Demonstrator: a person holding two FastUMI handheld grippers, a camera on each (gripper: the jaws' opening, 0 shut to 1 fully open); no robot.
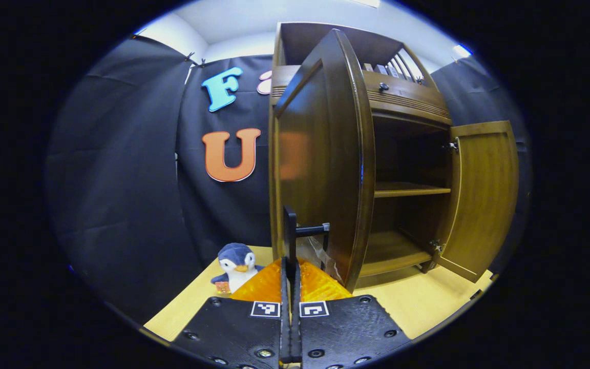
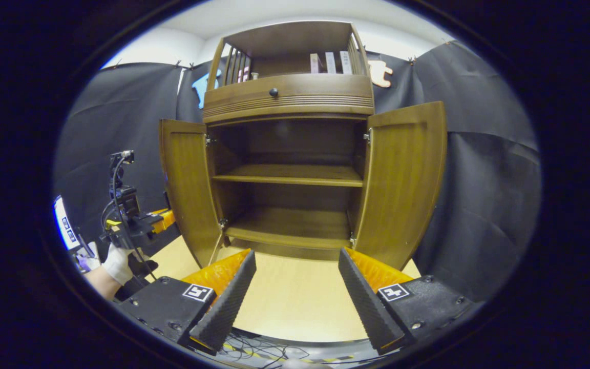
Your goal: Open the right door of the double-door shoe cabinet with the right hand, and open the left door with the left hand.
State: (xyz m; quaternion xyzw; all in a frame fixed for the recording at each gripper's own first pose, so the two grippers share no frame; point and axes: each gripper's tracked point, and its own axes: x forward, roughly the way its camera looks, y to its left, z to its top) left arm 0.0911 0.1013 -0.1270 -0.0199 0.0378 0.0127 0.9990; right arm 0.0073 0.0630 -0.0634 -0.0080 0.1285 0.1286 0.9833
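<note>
A: Shoe cabinet (image 2: 290, 97) status? Give location first.

B: It stands on the pale wooden table (image 2: 295, 302) against the booth wall, straight ahead in the right gripper view. Both doors are swung outward, and the two inner shelves are exposed and bare.

A: Right door?

B: The right door (image 2: 402, 179) stands wide open, its inner face toward the camera. The right gripper (image 2: 295, 284) is well apart from it, over the table in front of the opening, jaws spread wide with nothing between them.

A: Left door?

B: The left door (image 1: 320, 159) is also open. In the left gripper view the left gripper (image 1: 290, 256) sits just beside its lower edge, jaws pressed together on the slim dark handle bar (image 1: 310, 230) that projects from the door.

A: Anything else present?

B: A small penguin toy (image 1: 236, 266) rests on the table, left of the cabinet.

A: Remaining work?

B: Judged from door positions, both opening steps appear complete. Only releasing the left handle seems outstanding.
</note>
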